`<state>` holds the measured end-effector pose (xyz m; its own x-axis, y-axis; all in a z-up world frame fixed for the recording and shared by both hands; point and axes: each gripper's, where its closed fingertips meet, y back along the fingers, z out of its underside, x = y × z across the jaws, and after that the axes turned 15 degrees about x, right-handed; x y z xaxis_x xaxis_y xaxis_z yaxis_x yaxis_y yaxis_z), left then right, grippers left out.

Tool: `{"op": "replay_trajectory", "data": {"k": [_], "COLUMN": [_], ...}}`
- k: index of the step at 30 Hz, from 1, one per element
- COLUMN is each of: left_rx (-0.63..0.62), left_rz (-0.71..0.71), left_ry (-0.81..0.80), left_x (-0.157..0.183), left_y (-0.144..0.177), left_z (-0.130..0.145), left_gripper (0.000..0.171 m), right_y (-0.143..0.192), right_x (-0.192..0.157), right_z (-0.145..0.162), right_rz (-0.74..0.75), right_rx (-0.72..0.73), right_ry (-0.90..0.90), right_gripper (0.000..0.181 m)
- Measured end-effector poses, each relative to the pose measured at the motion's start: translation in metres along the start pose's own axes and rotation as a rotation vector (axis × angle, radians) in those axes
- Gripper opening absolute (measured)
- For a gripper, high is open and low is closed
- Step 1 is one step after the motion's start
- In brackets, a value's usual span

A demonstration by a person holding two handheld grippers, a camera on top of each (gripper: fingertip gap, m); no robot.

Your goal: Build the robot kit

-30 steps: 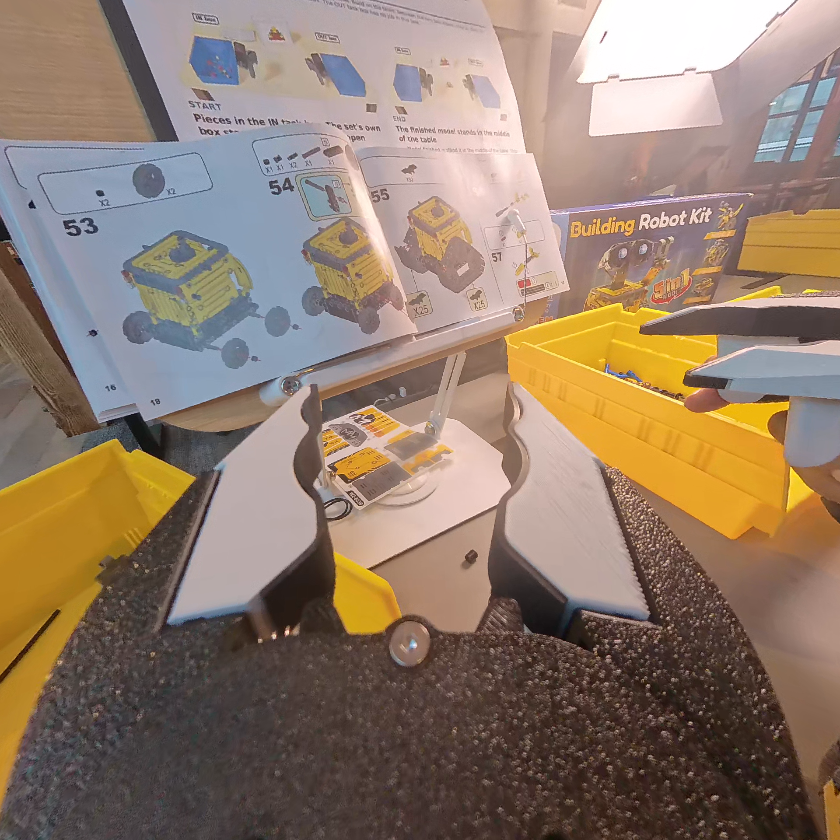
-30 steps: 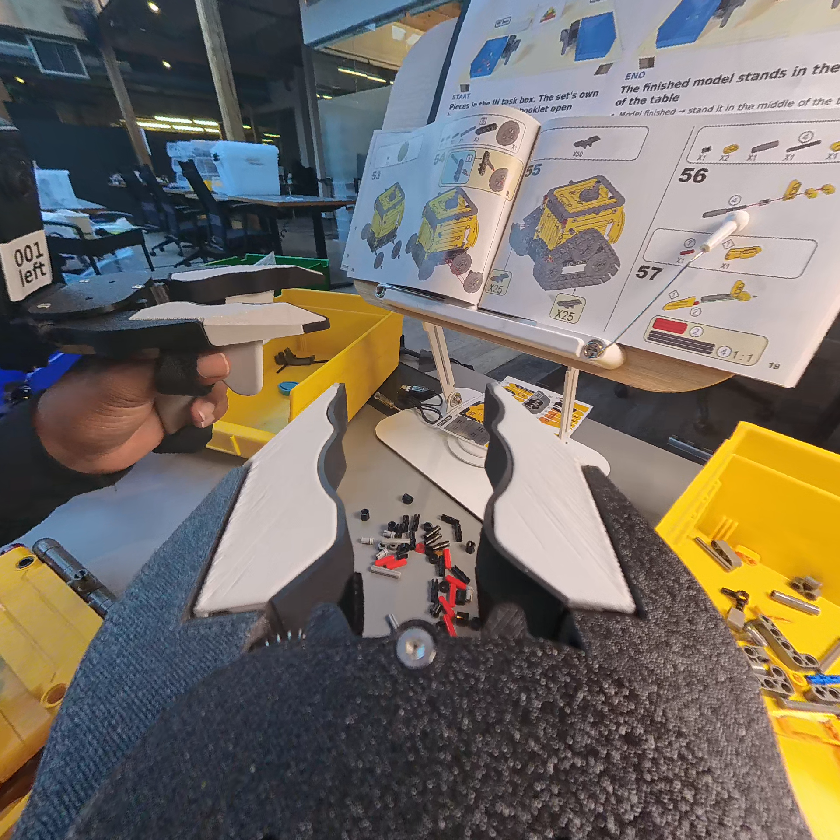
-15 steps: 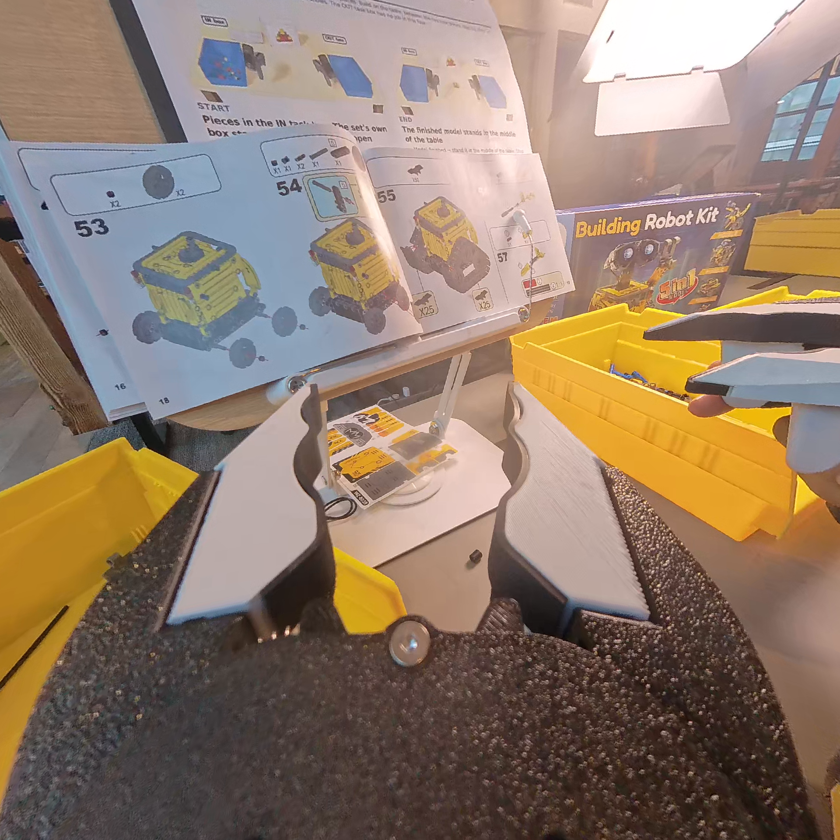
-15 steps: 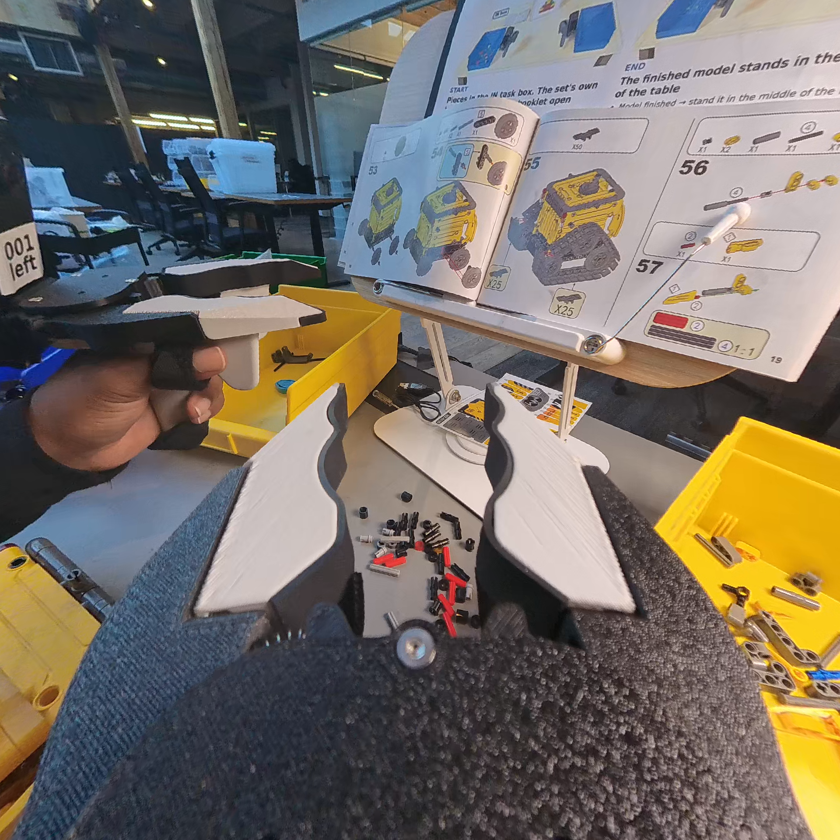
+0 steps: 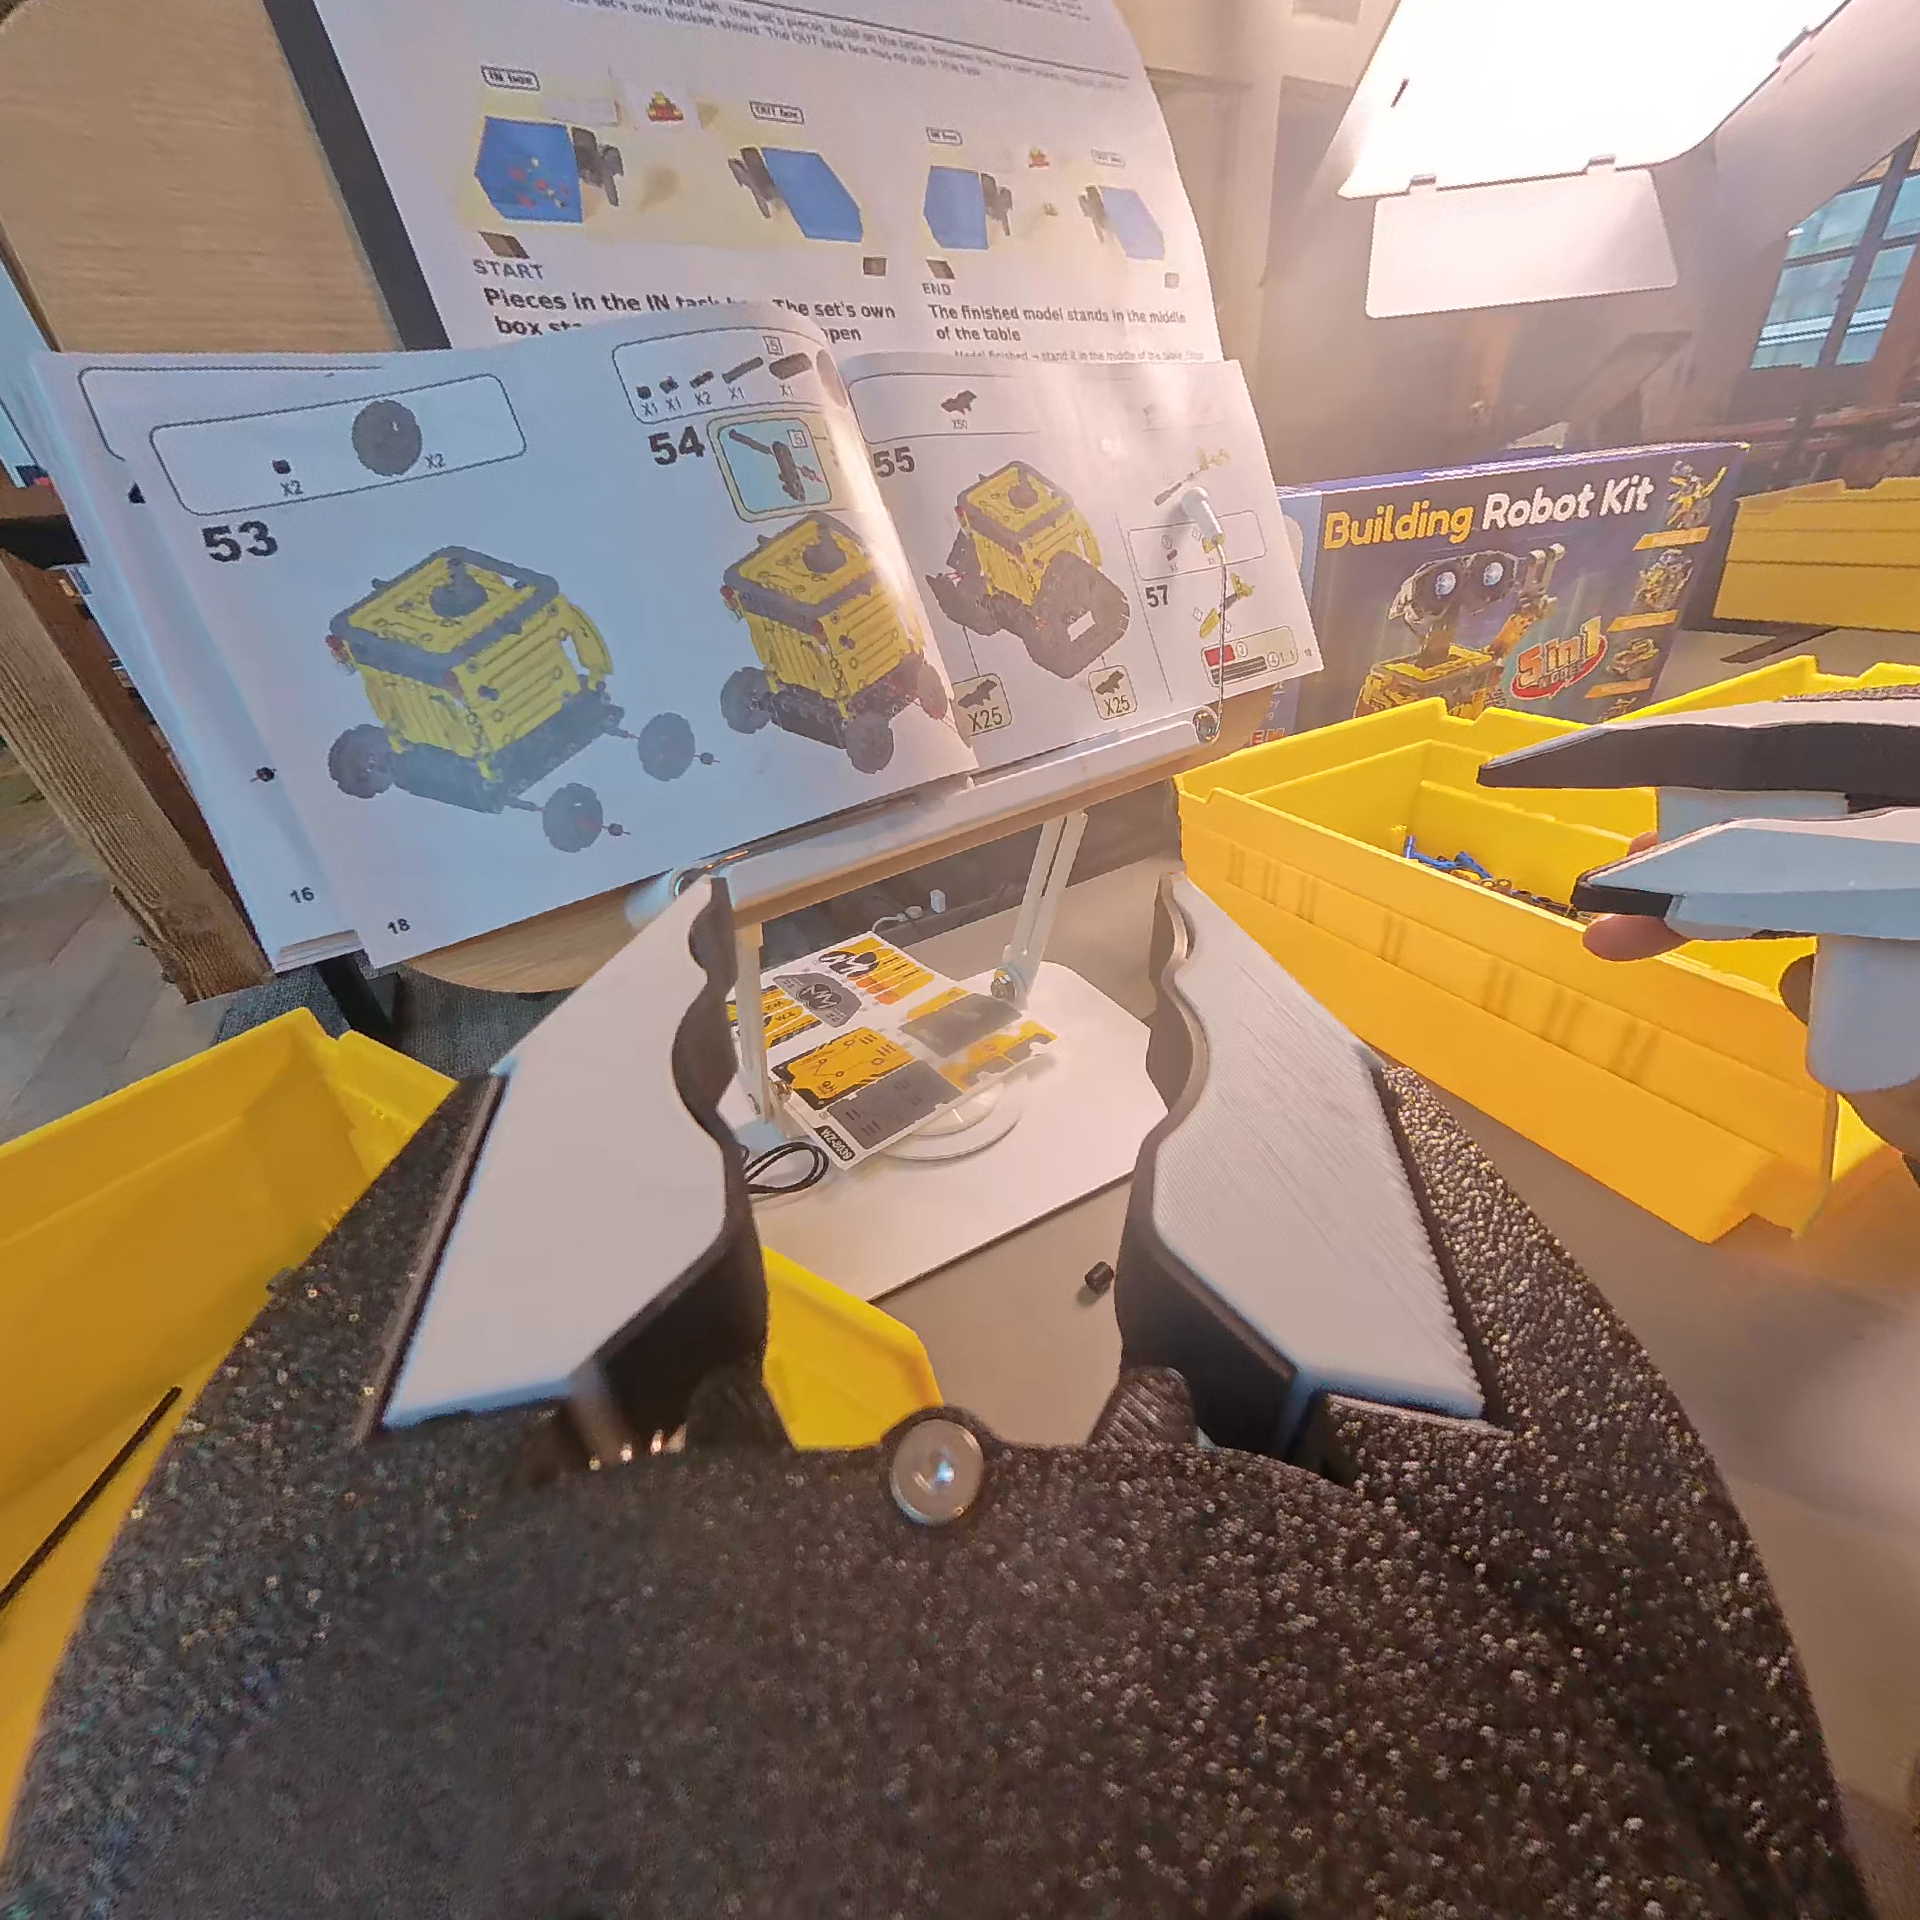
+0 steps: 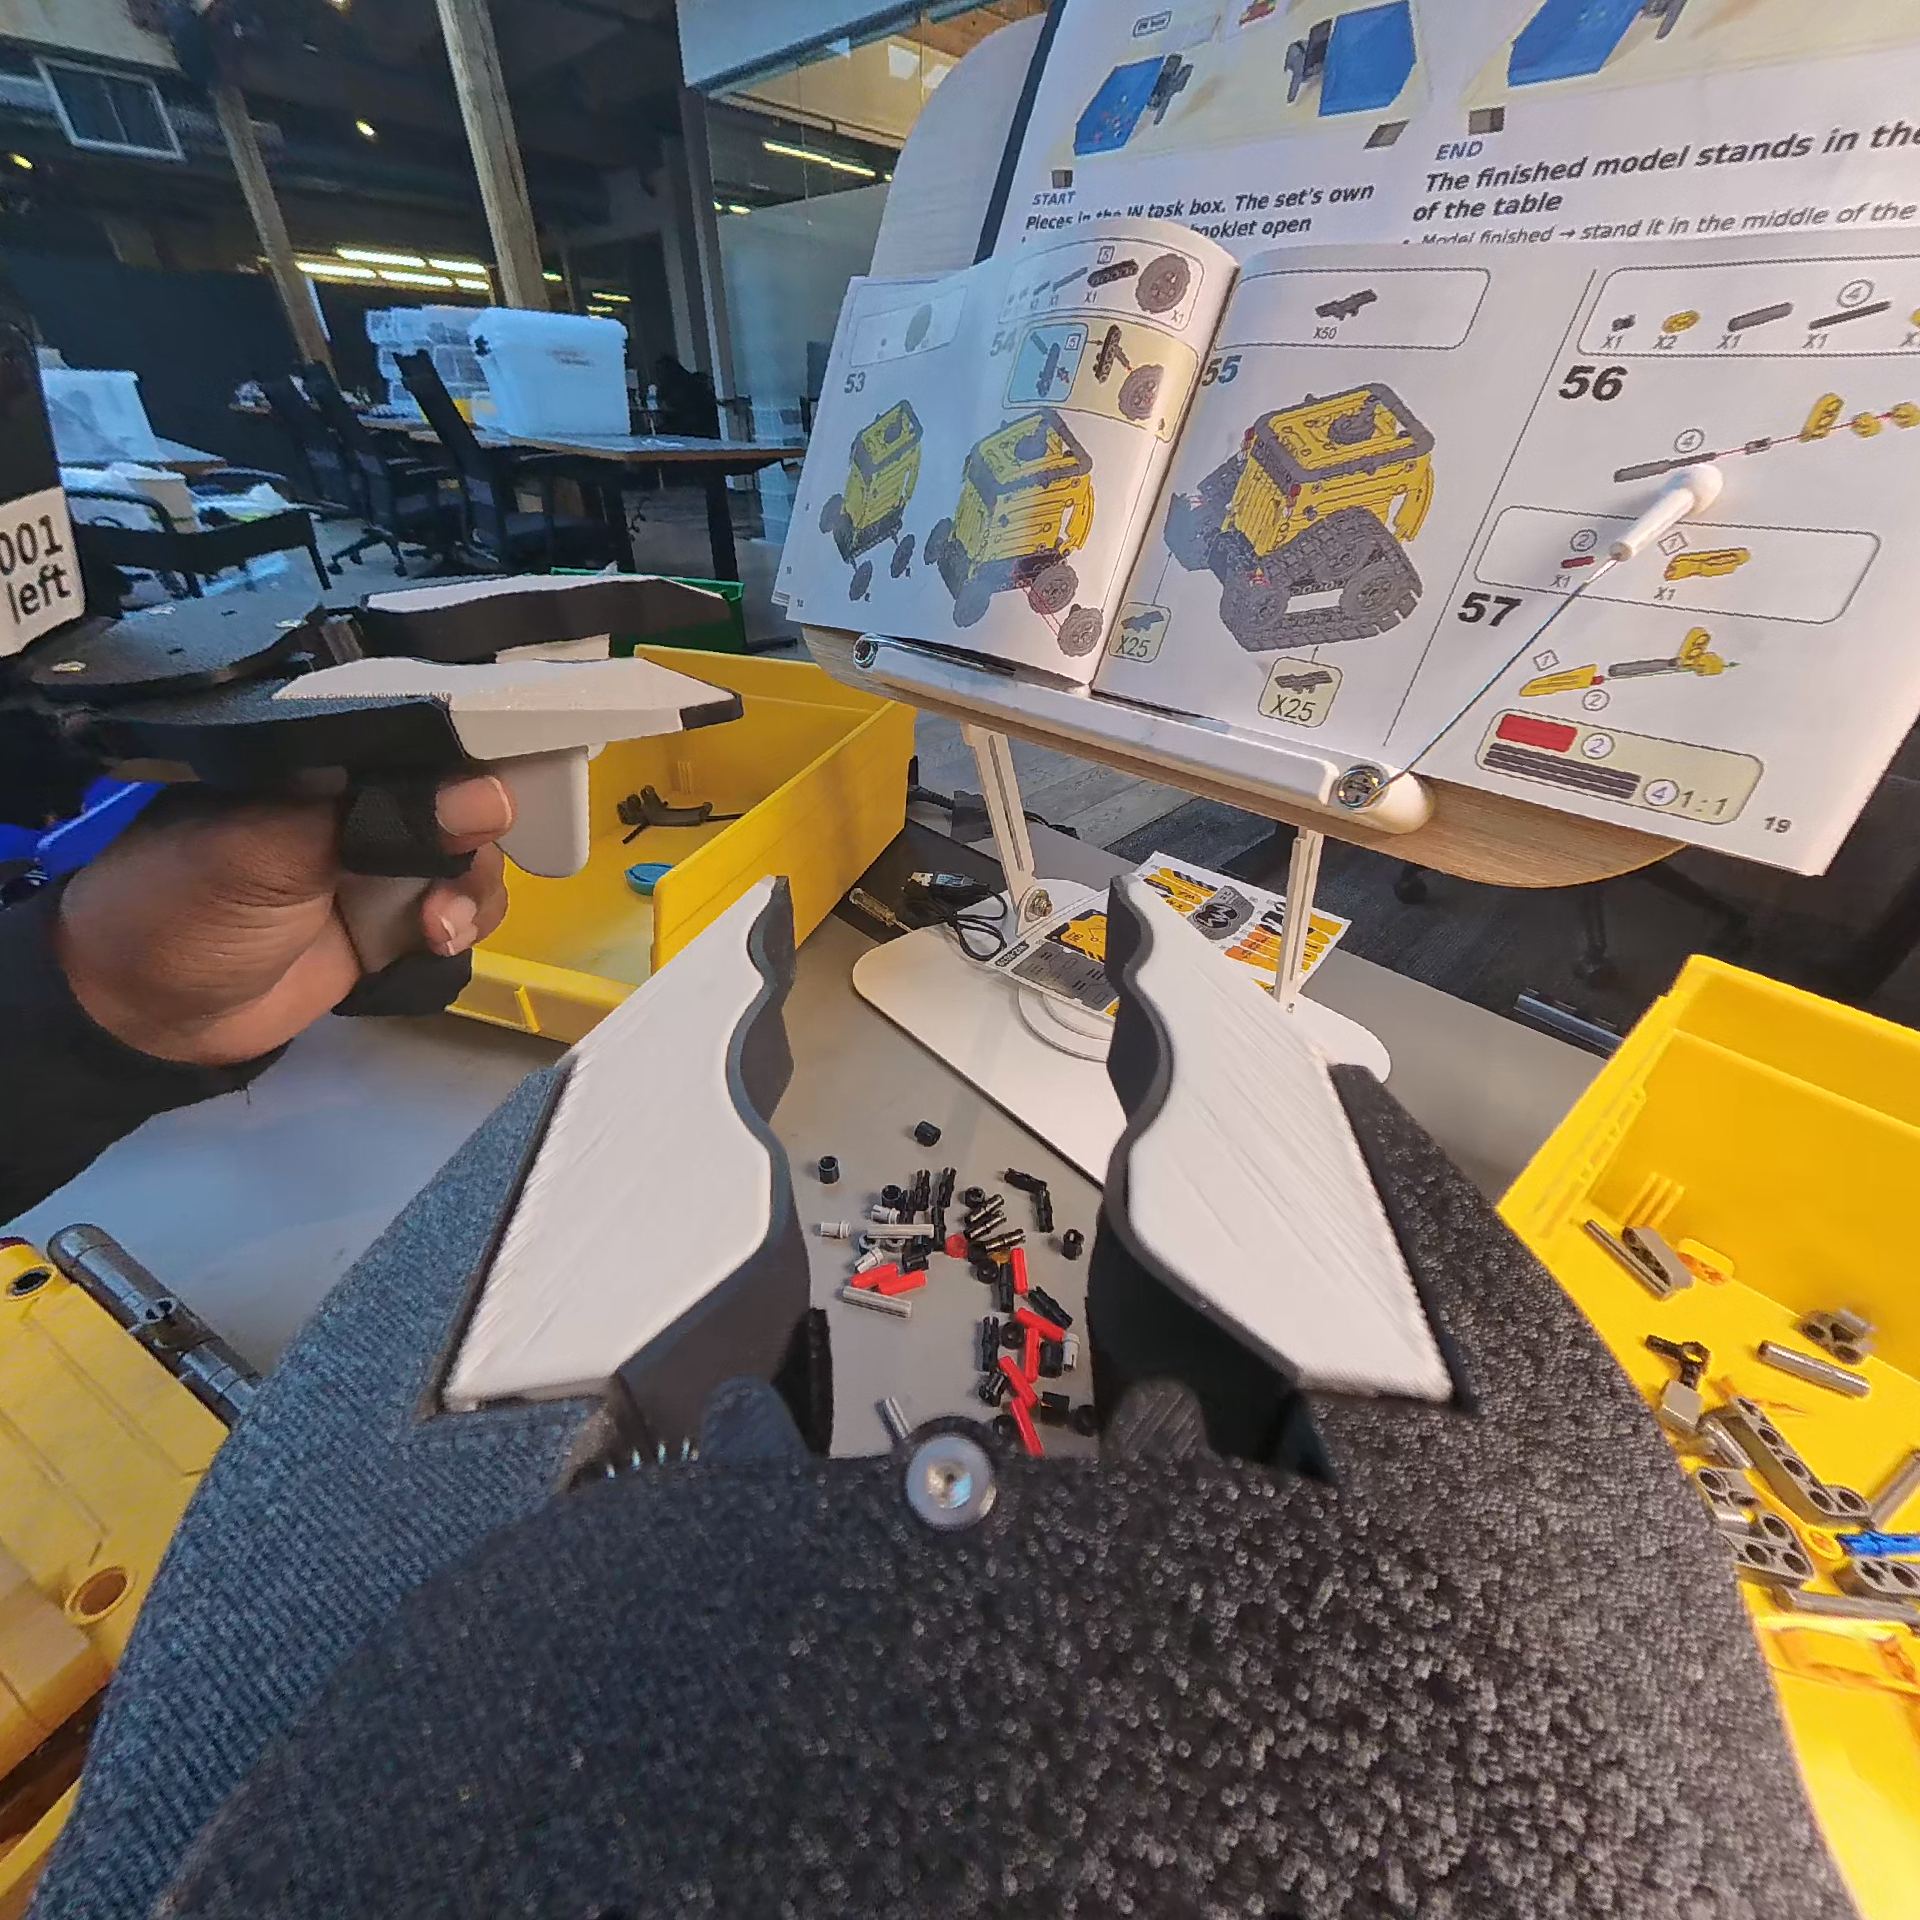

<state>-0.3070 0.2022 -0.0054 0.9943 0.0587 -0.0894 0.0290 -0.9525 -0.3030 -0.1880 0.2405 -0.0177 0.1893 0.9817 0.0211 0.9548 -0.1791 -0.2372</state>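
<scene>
My left gripper (image 5: pixel 940 914) is open and empty, held above the grey table over the corner of a yellow bin (image 5: pixel 156 1226). It faces an open instruction booklet (image 5: pixel 623 623) on a white stand (image 5: pixel 997 1174). My right gripper (image 6: pixel 940 904) is open and empty above a pile of small black, red and grey pins (image 6: pixel 966 1268) on the table. The left gripper (image 6: pixel 717 649) also shows at the left of the right wrist view, held by a hand. The right gripper (image 5: pixel 1538 831) shows at the right edge of the left wrist view.
A sticker sheet (image 5: pixel 894 1039) and a black cable lie on the stand base. A lone black pin (image 5: pixel 1093 1276) lies on the table. Yellow bins (image 5: pixel 1455 935) (image 6: pixel 1766 1195) with parts stand at the right, another (image 6: pixel 727 831) at the left. A blue kit box (image 5: pixel 1507 582) stands behind. Left tips and right tips are each some 20 cm from the lone black pin (image 5: pixel 1093 1276). Look for it in the right wrist view (image 6: pixel 924 1126) too.
Both grippers stay open. The views have shifted only slightly; the right gripper has drifted a little, with the pin pile a bit closer under it.
</scene>
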Motion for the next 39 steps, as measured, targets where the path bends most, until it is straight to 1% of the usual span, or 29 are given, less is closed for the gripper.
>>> {"op": "replay_trajectory", "data": {"k": [27,31,34,36,39], "left_rx": [-0.009,-0.001,0.006,0.006,0.012], "left_rz": [0.002,-0.003,-0.01,-0.011,-0.002], "left_ry": [0.007,0.018,0.023,0.03,0.044], "left_x": [-0.002,-0.005,-0.008,-0.01,-0.009], "left_y": [0.001,0.002,0.002,0.003,0.003], "left_z": [-0.001,-0.006,-0.01,-0.012,-0.017], "left_gripper": [0.073,0.073,0.073,0.073,0.074], "right_y": [-0.002,-0.005,-0.014,-0.024,-0.045], "right_x": [-0.005,-0.009,-0.013,-0.014,-0.008], "right_z": [0.002,0.001,-0.013,-0.027,-0.054], "right_rz": [-0.005,-0.008,-0.012,-0.007,0.01], "right_rx": [0.0,-0.002,0.033,0.061,0.121], "right_ry": [0.021,0.064,0.084,0.135,0.185], "right_gripper": [0.056,0.056,0.05,0.044,0.03]}}
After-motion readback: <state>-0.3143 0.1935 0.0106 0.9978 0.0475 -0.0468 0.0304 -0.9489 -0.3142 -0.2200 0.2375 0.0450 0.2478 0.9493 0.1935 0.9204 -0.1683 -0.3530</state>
